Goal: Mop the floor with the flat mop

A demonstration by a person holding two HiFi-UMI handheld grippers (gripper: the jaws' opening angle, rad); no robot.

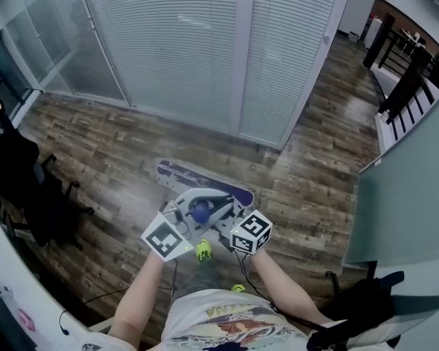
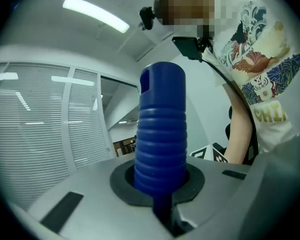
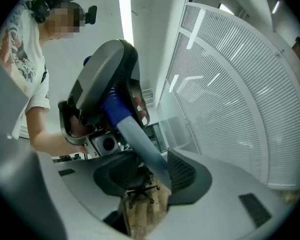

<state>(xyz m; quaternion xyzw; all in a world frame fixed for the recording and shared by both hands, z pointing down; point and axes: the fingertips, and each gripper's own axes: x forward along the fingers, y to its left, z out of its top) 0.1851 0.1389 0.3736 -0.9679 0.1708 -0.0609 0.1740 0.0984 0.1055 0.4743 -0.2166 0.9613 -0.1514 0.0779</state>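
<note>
The flat mop's purple head [image 1: 205, 181] lies on the wood floor in front of my feet. Its blue ribbed handle grip [image 2: 161, 134] stands up between both grippers. My left gripper [image 1: 189, 219] is shut around this grip [image 1: 200, 212], which fills its round pad recess [image 2: 160, 184]. Just below, my right gripper [image 1: 218, 216] is shut on the grey-blue pole [image 3: 140, 144], which slants down between its dark pads [image 3: 182, 171]. Both grippers point level, their marker cubes side by side in the head view.
White blinds and glass partitions [image 1: 183, 50] close off the far side. A black office chair [image 1: 29, 189] stands at the left, another black chair [image 1: 366, 298] at the lower right. A dark railing [image 1: 406, 86] runs at the upper right. A thin cable [image 1: 80, 298] trails on the floor.
</note>
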